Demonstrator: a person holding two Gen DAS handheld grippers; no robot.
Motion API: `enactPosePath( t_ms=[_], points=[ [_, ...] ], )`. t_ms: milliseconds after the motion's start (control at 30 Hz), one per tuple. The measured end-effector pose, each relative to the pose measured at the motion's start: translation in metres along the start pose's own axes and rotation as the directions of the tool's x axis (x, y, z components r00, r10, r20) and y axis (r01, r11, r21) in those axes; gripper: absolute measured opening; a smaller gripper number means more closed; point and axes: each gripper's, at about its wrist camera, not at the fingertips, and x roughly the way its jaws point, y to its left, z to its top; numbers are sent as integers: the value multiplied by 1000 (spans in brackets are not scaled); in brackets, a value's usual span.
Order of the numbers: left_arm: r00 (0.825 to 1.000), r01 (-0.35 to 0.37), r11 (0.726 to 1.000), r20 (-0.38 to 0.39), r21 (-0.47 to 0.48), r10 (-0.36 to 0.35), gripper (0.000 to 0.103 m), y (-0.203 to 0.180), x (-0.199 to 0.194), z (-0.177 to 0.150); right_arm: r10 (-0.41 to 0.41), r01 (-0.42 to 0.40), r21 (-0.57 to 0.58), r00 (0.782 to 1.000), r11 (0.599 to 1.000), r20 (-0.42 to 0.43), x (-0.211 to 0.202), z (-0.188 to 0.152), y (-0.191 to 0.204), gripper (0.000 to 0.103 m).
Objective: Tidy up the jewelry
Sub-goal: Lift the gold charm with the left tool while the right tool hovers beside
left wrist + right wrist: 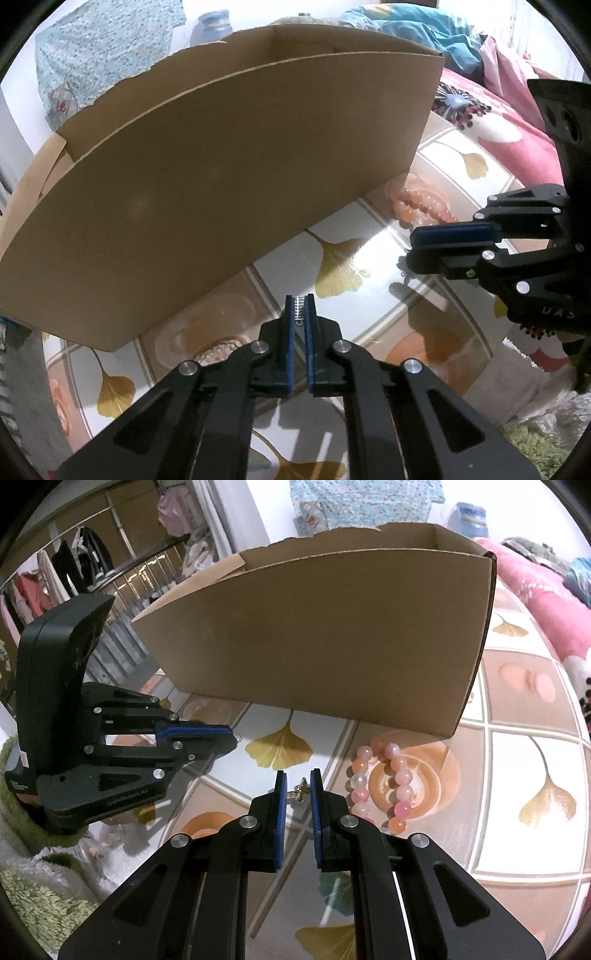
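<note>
My left gripper (300,306) is shut on a small silver piece of jewelry (300,309), pinched between its blue pads just in front of the tall cardboard box (221,184). In the right wrist view the left gripper (232,738) comes in from the left. My right gripper (297,780) is shut on a little gold butterfly charm (298,792) a little above the table. From the left wrist view the right gripper (412,248) reaches in from the right. A pink and white bead bracelet (388,786) lies on the table beside the box's near corner, also seen as the bracelet (417,206).
The box (314,646) stands open-topped on a tablecloth (517,760) printed with ginkgo leaves. A pink blanket (535,590) lies beyond the table at the right. A shaggy green and white rug (44,897) is below at the left. Clothes hang on a rail (74,561) behind.
</note>
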Motion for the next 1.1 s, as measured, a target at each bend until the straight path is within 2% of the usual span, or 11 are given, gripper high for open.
enactPosePath(
  t_ms=[433, 867, 1100],
  points=[
    [997, 58, 994, 56, -91, -53, 0, 18, -25, -8, -2, 2, -2, 1000, 1000, 17, -6, -1, 0, 10],
    [996, 81, 992, -17, -101, -83, 3, 12, -5, -4, -2, 2, 1, 1000, 1000, 11, -3, 0, 4, 10],
    [998, 52, 996, -30, -68, -54, 4, 8, -2, 1, 2, -2, 5, 1000, 1000, 9, -1, -1, 3, 10]
  ],
)
